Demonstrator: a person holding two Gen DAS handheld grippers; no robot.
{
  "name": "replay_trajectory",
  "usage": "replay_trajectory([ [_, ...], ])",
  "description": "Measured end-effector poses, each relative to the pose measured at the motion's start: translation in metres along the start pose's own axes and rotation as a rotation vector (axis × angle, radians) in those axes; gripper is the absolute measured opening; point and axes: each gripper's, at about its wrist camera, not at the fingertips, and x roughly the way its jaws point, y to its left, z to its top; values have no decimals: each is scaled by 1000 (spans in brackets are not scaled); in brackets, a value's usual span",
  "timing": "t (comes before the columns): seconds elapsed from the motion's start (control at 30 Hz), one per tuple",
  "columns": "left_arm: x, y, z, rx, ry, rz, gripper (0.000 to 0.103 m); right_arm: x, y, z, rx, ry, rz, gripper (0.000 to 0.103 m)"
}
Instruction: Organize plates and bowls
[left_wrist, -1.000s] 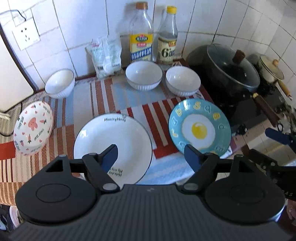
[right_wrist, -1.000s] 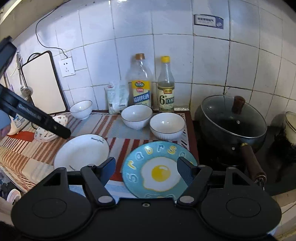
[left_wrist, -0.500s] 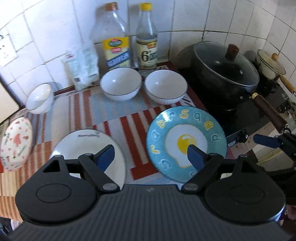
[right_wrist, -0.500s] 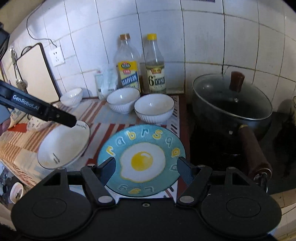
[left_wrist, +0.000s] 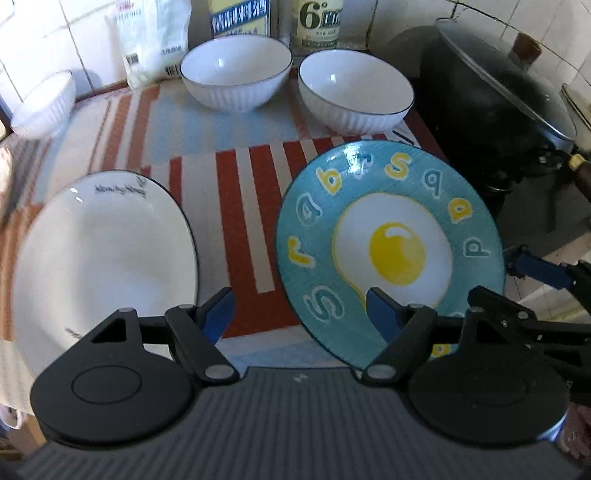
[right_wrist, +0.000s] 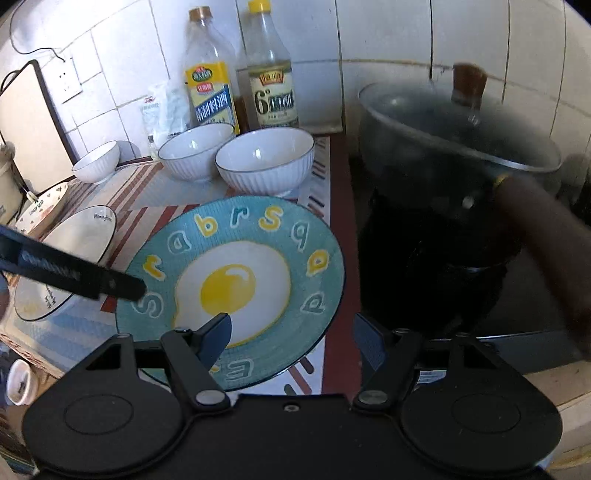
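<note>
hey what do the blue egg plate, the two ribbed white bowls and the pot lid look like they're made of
Blue egg plate: likely glazed ceramic; glossy, with highlights on the yolk and painted letters.
Ribbed white bowls: probably glazed ceramic or porcelain; shiny insides, fluted outsides, thin dark rim line.
Pot lid: apparently clear glass, since the dark pot shows through; its brown knob looks wooden, though I can't be sure.
</note>
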Motion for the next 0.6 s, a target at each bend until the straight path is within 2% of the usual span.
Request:
replay_trajectory([
  [0.07, 9, -2, -3, 26, -4, 49, 77, 7, -3, 2, 23, 19, 14, 74],
  [0.17, 16, 1, -1, 24, -13, 43, 70, 13, -2, 8, 35, 36, 7, 73],
  [0.23, 19, 5, 1, 3, -12, 21, 55, 20, -6, 11, 71, 52, 12, 73],
  [0.3, 22, 8, 4, -7, -13, -23, 32, 26, -11, 14, 104, 65, 3, 71],
  [0.33, 21, 10, 6, -29, -6, -48, 27, 30, -13, 16, 120, 81, 1, 68],
  [0.37, 22, 12, 9, -51, 7, -67, 23, 34, -15, 18, 138, 95, 1, 60],
  [0.5, 24, 16, 15, -84, 11, -87, 20, 40, -15, 22, 137, 110, -4, 50],
  [0.57, 25, 19, 13, -88, -12, -107, 20, 42, -16, 22, 134, 111, -21, 35],
  [0.6, 25, 20, 13, -91, -13, -114, 19, 42, -18, 20, 137, 115, -31, 32],
])
